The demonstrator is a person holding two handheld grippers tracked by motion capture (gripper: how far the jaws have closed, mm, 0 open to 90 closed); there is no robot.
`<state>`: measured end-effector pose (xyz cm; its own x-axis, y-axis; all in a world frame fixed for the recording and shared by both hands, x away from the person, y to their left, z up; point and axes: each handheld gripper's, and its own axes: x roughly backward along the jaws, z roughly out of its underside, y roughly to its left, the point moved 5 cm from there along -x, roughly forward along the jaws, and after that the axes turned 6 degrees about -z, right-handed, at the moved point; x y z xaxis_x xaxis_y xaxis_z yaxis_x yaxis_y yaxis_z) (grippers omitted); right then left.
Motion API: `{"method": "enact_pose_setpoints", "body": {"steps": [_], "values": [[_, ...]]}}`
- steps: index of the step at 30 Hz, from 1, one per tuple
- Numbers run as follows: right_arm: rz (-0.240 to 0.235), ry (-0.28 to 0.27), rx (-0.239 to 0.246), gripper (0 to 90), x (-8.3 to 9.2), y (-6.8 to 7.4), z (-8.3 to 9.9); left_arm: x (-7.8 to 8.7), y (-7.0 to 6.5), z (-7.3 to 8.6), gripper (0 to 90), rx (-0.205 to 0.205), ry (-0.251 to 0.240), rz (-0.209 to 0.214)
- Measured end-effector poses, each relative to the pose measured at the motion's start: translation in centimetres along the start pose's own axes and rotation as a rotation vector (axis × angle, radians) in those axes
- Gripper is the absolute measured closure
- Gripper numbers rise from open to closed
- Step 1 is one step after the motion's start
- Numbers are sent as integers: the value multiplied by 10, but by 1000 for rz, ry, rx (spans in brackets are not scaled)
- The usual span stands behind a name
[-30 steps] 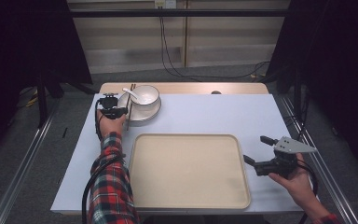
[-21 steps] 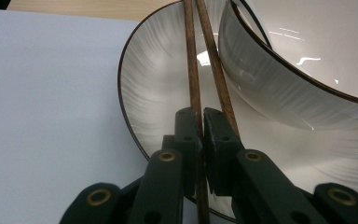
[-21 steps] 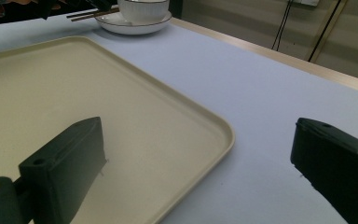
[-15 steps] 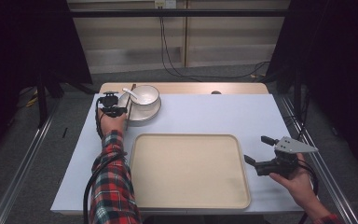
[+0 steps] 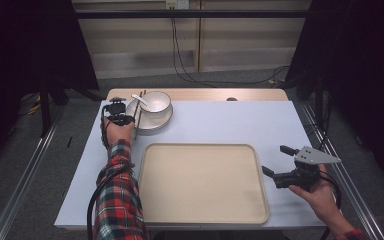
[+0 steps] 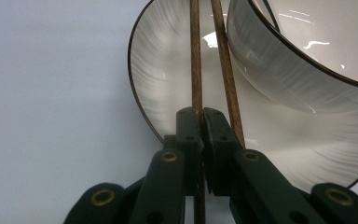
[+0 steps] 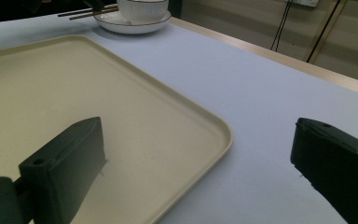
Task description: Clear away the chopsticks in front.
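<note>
A white bowl [image 5: 156, 102] with a white spoon [image 5: 141, 97] in it stands on a white dark-rimmed plate [image 5: 150, 123] at the table's far left. Two brown chopsticks [image 5: 139, 112] lie across the plate's left rim. My left gripper [image 5: 130, 120] sits at their near end. In the left gripper view its jaws [image 6: 202, 114] are shut on the left chopstick [image 6: 195, 56], and the other chopstick [image 6: 223, 60] lies just right of them, beside the bowl [image 6: 307, 60]. My right gripper [image 5: 276, 160] hovers open and holds nothing at the beige tray's [image 5: 202, 182] right edge.
The large beige tray [image 7: 51, 84] lies bare in the middle of the white table, near the front edge. Bare tabletop [image 5: 240, 122] stretches between the tray and the far wooden edge. Cables hang behind the table.
</note>
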<state>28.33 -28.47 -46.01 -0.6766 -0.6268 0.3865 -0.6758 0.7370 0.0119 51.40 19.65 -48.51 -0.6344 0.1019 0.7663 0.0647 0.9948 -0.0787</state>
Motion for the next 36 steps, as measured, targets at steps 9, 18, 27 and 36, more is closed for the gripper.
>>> {"method": "enact_pose_setpoints", "body": {"steps": [9,18,27,36], "values": [[7,14,-6,17,1,-3,2,13,1,7,860,26,16,-3],[7,2,6,9,0,-2,0,23,10,15,860,67,16,3],[5,4,6,7,1,-2,0,38,13,27,860,91,-11,40],[-2,5,16,7,1,-1,0,63,9,44,860,109,-44,70]]}}
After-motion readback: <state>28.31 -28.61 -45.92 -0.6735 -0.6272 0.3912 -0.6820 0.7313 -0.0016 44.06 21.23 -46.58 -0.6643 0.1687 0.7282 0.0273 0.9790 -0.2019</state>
